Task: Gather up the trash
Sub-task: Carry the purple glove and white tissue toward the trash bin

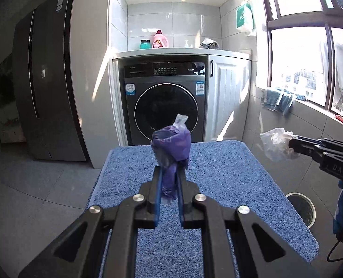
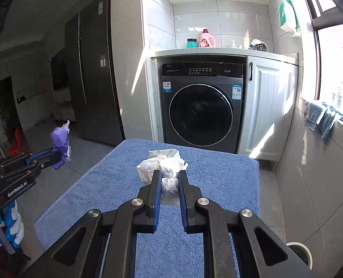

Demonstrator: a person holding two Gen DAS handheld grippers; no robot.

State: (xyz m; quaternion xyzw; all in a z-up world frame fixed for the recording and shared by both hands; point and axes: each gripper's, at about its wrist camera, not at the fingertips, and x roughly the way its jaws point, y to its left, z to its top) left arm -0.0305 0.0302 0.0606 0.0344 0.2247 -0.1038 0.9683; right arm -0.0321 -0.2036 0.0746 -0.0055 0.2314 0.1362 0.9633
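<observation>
A crumpled purple bag (image 1: 171,148) is clamped between the narrowed jaws of the left gripper (image 1: 170,173); its long axis stands roughly upright, with a clear twisted tip at the top. A wad of clear white plastic (image 2: 164,166) is pinched in the same way by the right gripper (image 2: 169,176), its bulk spilling to the far side of the fingertips. Both pieces are held above the blue towel-covered table (image 1: 229,173), clear of its surface as far as can be judged. The relation that matters is to the round bin (image 1: 302,209), which is seen on the floor just off the near right corner of the table. It lies to the right of and below both loads, and the right gripper is judged to be the nearer, so the white wad would probably be dropped first and the purple bag carried across the table after it
</observation>
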